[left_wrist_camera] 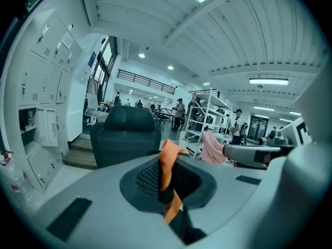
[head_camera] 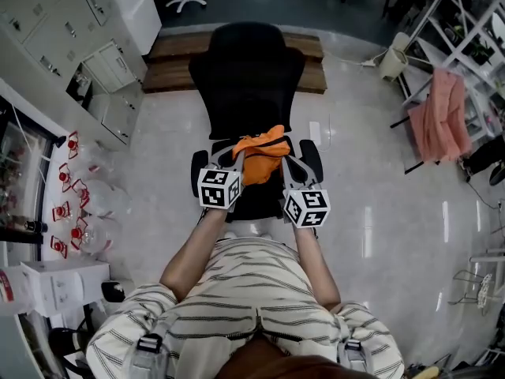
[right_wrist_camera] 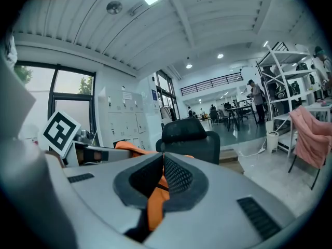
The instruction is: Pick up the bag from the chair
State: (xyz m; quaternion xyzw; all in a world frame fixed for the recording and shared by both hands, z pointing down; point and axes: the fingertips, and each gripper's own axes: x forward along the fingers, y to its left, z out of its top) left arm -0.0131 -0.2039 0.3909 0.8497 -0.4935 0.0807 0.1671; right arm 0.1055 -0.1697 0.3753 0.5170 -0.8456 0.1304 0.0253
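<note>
Glossy pale floor all round. One bank of white lockers at top left of the head view. One black office chair straight ahead of me, backrest away from me, with one low wooden step behind it. One pink cloth draped over a rack at the right.

One bag, orange with dark trim, bunched up over the front of the chair seat and strung between my two grippers. Can't tell if its underside clears the seat.

Left gripper: jaws nearly together, pinching a fold of the bag at its left edge. In the left gripper view, orange fabric runs up between the pads. Right gripper: jaws narrow too, clamped on the bag's right edge, with orange fabric and a dark strap wedged between the pads in its own view. So both hold the same bag, one at each end.

Two marker cubes, one per gripper: left, right.
</note>
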